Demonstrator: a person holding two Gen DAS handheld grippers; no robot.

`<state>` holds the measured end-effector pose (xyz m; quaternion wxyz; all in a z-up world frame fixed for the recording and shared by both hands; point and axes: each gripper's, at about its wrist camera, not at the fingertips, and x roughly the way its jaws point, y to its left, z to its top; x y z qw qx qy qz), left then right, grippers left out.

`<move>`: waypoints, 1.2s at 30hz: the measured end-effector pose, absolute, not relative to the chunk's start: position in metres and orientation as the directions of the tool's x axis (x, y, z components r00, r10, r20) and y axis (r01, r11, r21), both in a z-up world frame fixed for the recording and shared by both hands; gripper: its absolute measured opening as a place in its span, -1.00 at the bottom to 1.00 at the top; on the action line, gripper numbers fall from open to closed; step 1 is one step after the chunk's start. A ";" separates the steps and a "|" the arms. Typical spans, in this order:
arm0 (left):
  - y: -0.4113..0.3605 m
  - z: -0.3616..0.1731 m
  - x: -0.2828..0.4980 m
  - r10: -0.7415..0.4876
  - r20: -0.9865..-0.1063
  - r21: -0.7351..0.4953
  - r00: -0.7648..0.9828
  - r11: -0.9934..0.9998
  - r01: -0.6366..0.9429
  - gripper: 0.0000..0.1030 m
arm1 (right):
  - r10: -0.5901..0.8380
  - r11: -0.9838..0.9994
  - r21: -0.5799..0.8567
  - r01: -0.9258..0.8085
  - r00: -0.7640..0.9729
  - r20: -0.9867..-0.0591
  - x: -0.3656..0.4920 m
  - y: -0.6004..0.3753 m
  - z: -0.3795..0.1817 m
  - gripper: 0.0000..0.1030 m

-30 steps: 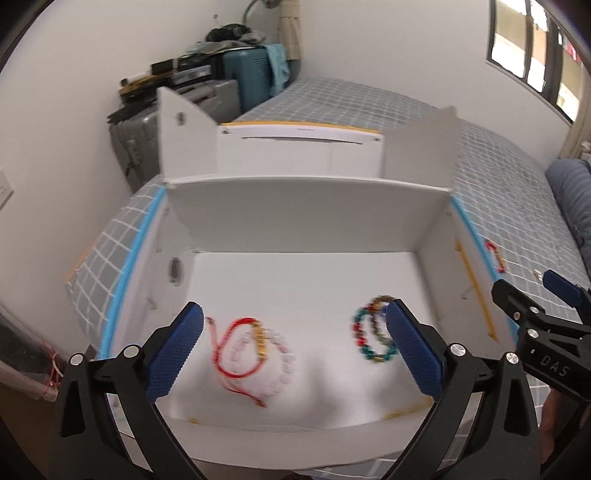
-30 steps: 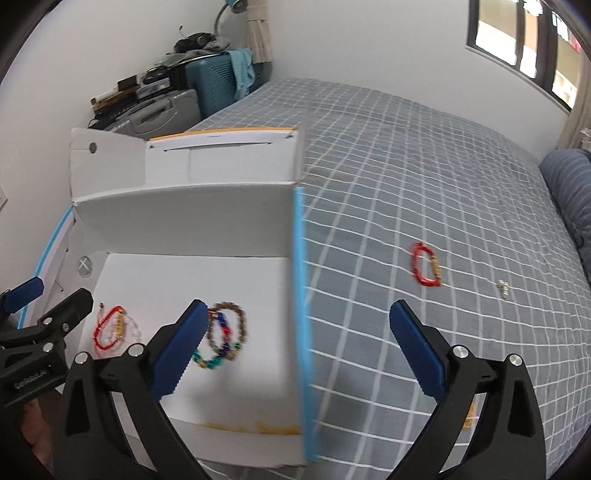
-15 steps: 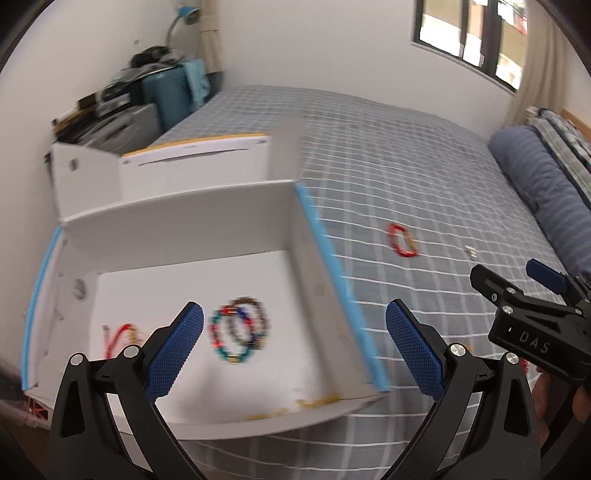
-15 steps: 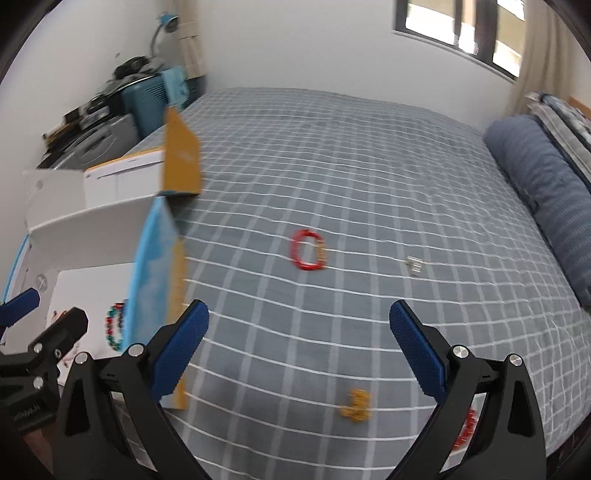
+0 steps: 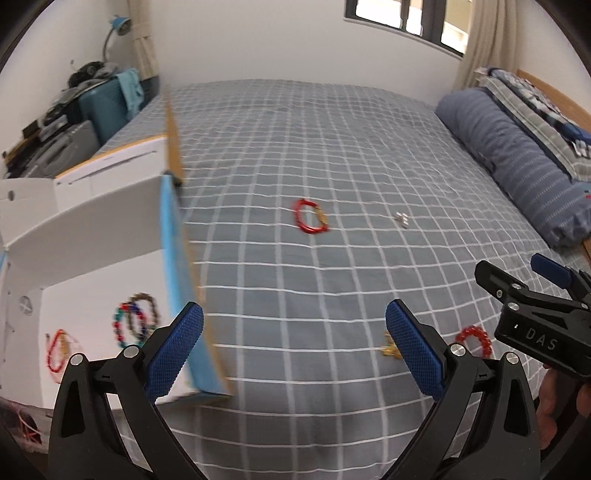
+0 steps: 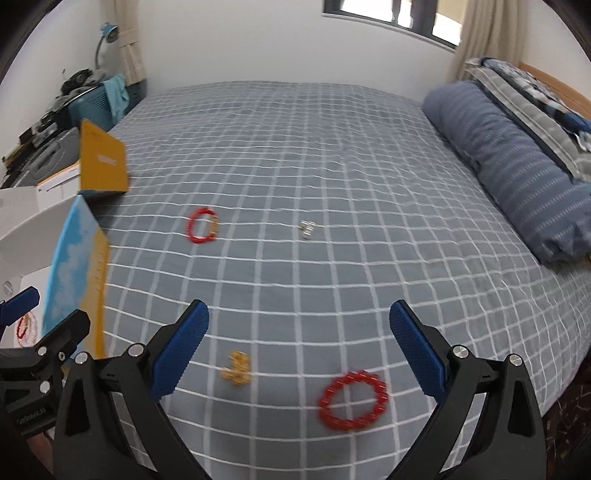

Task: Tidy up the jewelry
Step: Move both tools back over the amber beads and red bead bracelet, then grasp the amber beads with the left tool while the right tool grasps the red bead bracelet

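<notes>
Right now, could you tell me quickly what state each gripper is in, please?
Left gripper: open, holding nothing, over the bedspread.
Right gripper: open, holding nothing, with the red bead bracelet lying ahead of it.

Soft daylight is coming in from the window on the far wall ahead of both tools, washing the white wall pale and blowing out the panes. The checked bedspread is lying evenly lit, with only faint shadows. Fisheye distortion is bending the grid lines outward, and black vignetting is closing off the corners of both views. Motion blur is smearing the box wall at the left, the beaded bracelets inside it, and the red bead ring just under the right tool's fingers. The distant clutter at far left is looking soft.
</notes>
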<state>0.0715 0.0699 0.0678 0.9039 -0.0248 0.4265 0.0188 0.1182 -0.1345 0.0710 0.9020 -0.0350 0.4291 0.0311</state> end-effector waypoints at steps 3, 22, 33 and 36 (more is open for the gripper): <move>0.051 0.053 0.074 -0.020 -0.777 -0.045 0.629 0.999 -0.024 0.89 | -0.003 0.997 -0.051 -0.061 0.617 -0.787 0.114 -0.156 0.063 0.83; -0.024 -0.025 0.106 -0.039 -0.845 0.001 0.533 0.997 0.074 0.89 | 0.009 0.999 -0.012 -0.040 0.475 -0.880 0.115 -0.232 -0.033 0.64; -0.027 -0.061 0.123 -0.031 -0.867 0.014 0.498 0.996 0.087 0.89 | 0.029 0.997 -0.001 -0.075 0.398 -0.917 0.125 -0.230 -0.056 0.12; -0.026 -0.065 0.124 -0.033 -0.873 0.011 0.486 0.996 0.086 0.84 | 0.028 0.997 -0.003 -0.081 0.386 -0.922 0.126 -0.229 -0.060 0.02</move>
